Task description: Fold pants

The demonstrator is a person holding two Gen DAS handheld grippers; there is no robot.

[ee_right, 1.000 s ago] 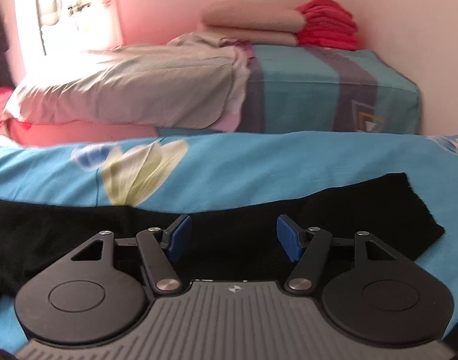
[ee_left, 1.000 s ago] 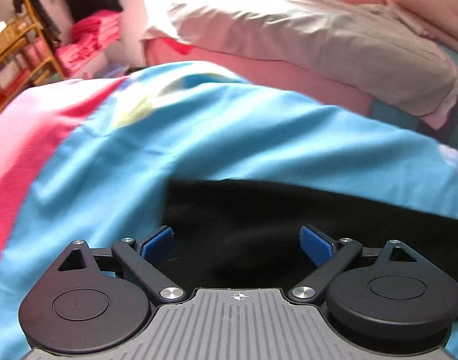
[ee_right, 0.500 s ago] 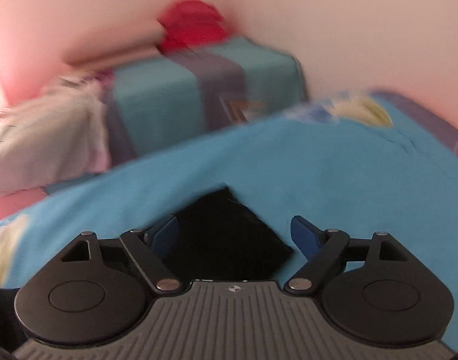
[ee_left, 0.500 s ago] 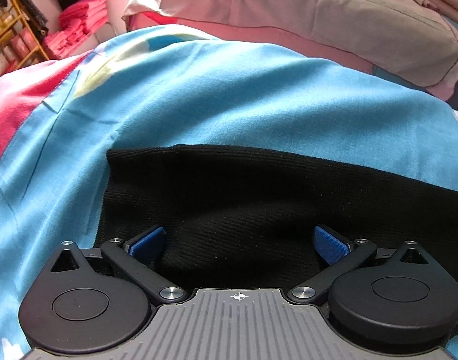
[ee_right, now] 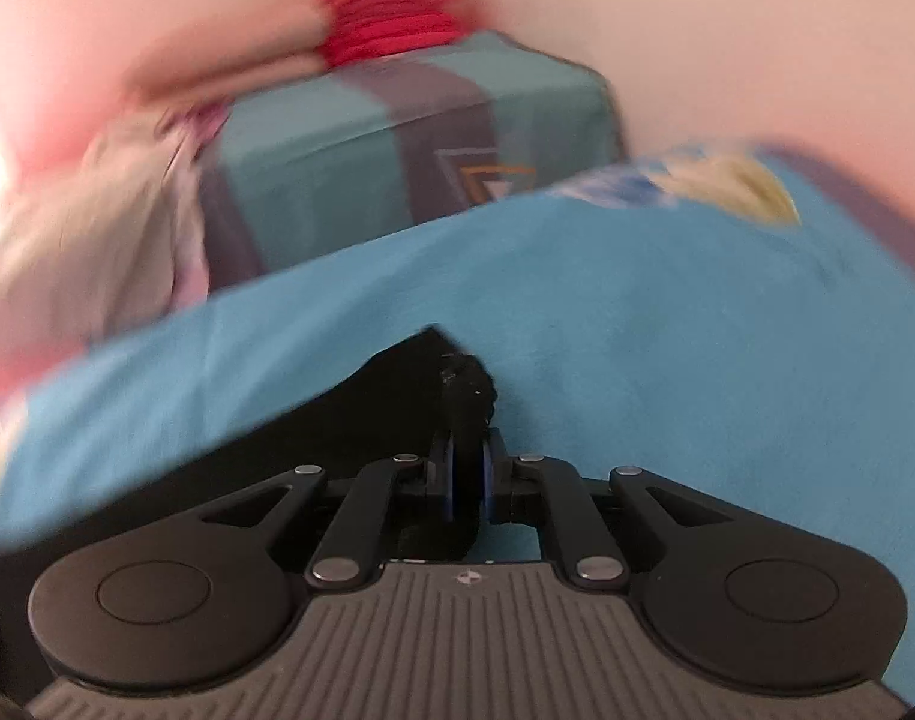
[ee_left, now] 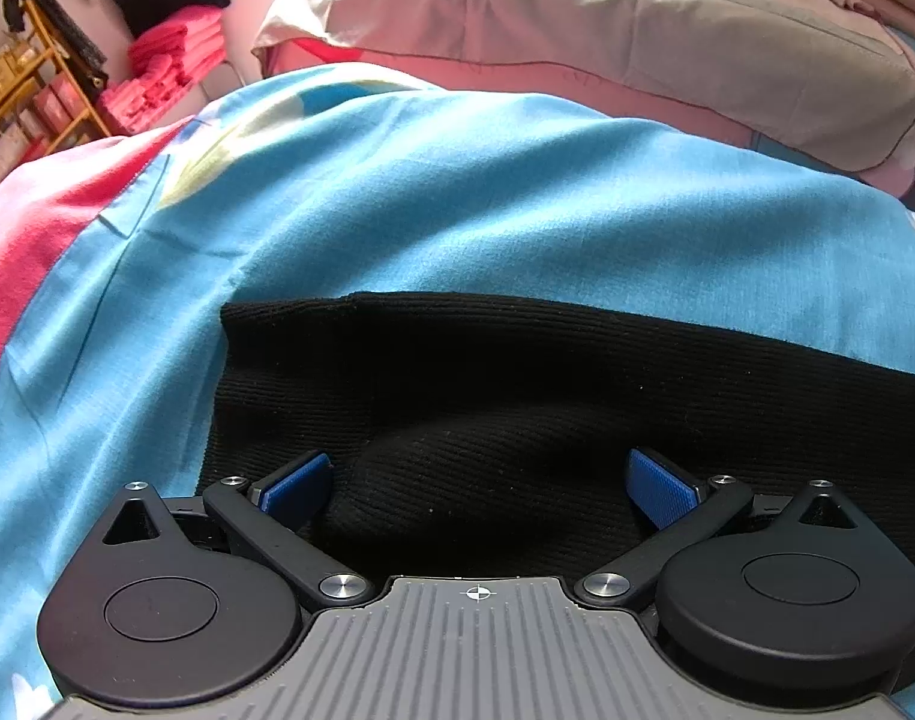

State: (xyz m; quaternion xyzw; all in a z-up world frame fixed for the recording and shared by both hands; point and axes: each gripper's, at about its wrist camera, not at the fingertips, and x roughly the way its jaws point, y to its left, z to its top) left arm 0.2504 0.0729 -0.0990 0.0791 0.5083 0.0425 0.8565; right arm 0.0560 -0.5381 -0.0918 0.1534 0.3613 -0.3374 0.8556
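Item: black pants (ee_left: 517, 384), flat on blue bedsheet (ee_left: 457, 192), fold at pick-up stage.

Right gripper (ee_right: 468, 483) pinched shut on 1 corner of pants (ee_right: 466, 387); left gripper (ee_left: 478, 486) spread wide over a raised bump of fabric, not yet clamped. Advised: close left on both layers near edge, lift both ends level, carry over evenly, avoid dragging sheet.

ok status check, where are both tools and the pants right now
Right tool shut on corner of black knit pants. Left tool open, a fabric hump between its fingers. Pants flat on blue bedsheet. Nothing in the way.
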